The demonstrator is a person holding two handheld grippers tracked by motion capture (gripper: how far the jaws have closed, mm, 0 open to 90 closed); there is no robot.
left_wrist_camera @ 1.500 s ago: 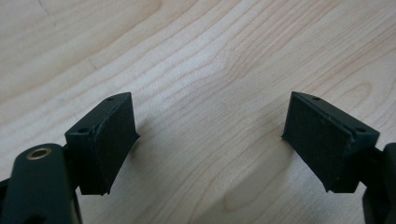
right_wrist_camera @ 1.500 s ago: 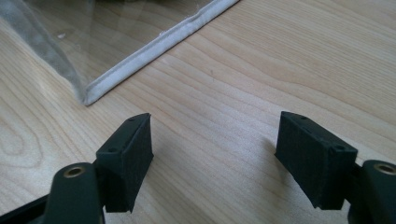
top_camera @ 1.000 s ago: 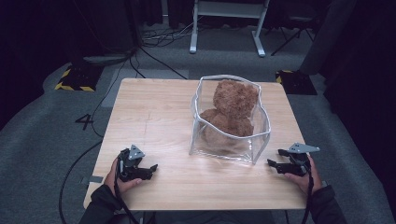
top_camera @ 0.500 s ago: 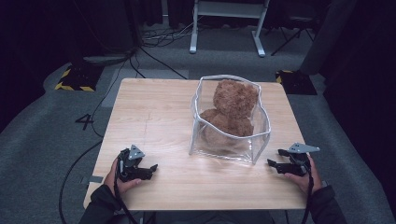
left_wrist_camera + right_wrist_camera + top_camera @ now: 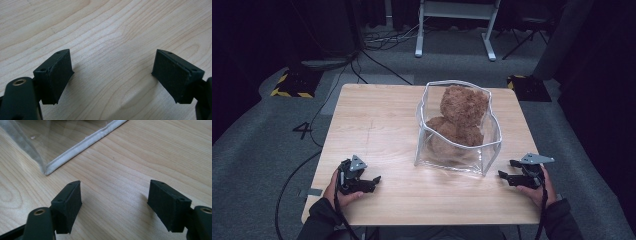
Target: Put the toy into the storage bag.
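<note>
A clear plastic bag with a white seam stands open on the wooden table, right of centre. Inside it sits a brown plush toy. My left gripper rests on the table near the front left corner, open, with bare wood between its jaws. In the left gripper view its pads stand wide apart. My right gripper lies at the front right, open, pointing at the bag's near corner. Nothing is between its pads.
The table's front edge runs just behind both hands. Cables trail over the grey floor at the left. A white stand and a yellow-black striped block sit beyond the table.
</note>
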